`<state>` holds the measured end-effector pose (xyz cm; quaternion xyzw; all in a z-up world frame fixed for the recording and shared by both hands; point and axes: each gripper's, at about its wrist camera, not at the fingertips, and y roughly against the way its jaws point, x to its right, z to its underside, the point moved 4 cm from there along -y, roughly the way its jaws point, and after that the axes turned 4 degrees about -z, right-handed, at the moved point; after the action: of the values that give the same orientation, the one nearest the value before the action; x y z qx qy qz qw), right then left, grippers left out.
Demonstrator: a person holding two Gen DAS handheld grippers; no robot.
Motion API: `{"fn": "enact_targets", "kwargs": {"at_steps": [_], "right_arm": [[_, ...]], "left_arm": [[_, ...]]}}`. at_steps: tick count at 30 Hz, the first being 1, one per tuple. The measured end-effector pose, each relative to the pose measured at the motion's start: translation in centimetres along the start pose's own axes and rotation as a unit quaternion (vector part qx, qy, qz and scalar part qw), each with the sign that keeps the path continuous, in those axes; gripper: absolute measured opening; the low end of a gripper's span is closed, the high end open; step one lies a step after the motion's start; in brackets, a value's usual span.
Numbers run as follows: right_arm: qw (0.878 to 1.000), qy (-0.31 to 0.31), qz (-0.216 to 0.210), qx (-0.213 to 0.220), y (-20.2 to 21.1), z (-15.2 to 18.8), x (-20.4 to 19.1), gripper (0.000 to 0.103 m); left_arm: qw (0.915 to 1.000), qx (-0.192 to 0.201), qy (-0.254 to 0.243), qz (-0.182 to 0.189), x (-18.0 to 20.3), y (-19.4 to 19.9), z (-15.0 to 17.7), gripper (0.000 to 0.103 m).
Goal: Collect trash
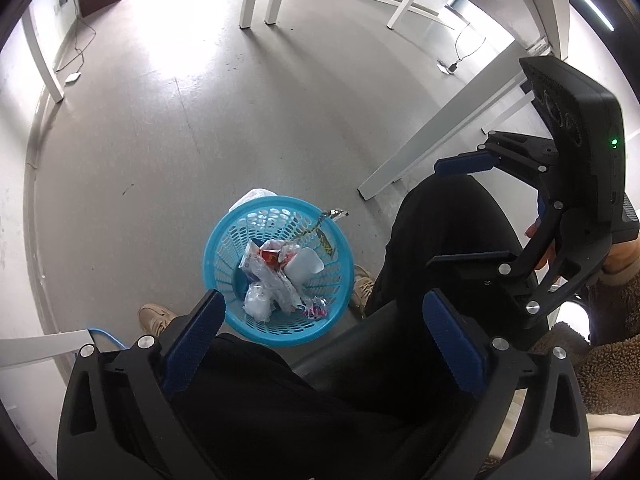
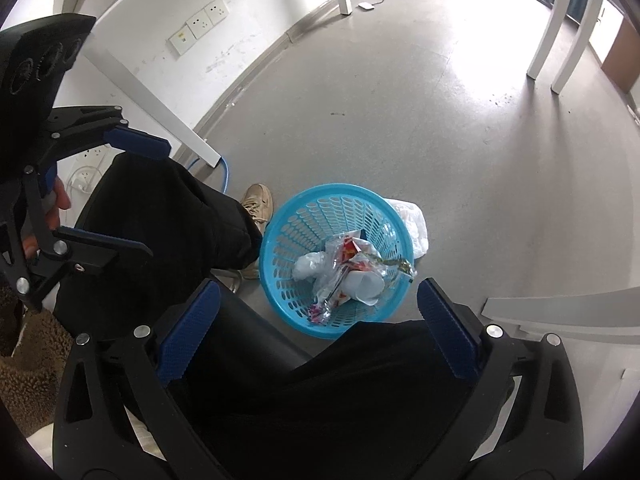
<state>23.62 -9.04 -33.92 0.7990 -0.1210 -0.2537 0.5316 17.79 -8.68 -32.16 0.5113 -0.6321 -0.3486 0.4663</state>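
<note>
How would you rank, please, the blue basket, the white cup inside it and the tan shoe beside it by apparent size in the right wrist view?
1. Blue basket, clearly largest.
2. Tan shoe and white cup: they look alike, and trouser fabric partly hides the shoe, so I will not rank them.

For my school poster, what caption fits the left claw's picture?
Open left claw above a blue basket holding trash.

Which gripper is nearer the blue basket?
Cannot tell. The left gripper and right gripper both hang open above the basket, over the person's knees on either side, looking about equally far.
</note>
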Motion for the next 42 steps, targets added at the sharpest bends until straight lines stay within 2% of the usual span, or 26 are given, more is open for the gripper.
{"fn": "enact_targets", "kwargs": {"at_steps": [22,42], "right_arm": [[1.000,0.001,0.002,0.003,0.3,-0.3,0.0,0.094],[1.000,0.002,0.003,-0.008,-0.1,-0.3,-0.2,0.094]], "left_arm": [[0.9998,-0.007,-0.010,-0.018,0.4,-0.4,0.3,0.097],[0.9997,-0.017,-0.013,-0.015,0.4,-0.9,0.2,0.097]]}}
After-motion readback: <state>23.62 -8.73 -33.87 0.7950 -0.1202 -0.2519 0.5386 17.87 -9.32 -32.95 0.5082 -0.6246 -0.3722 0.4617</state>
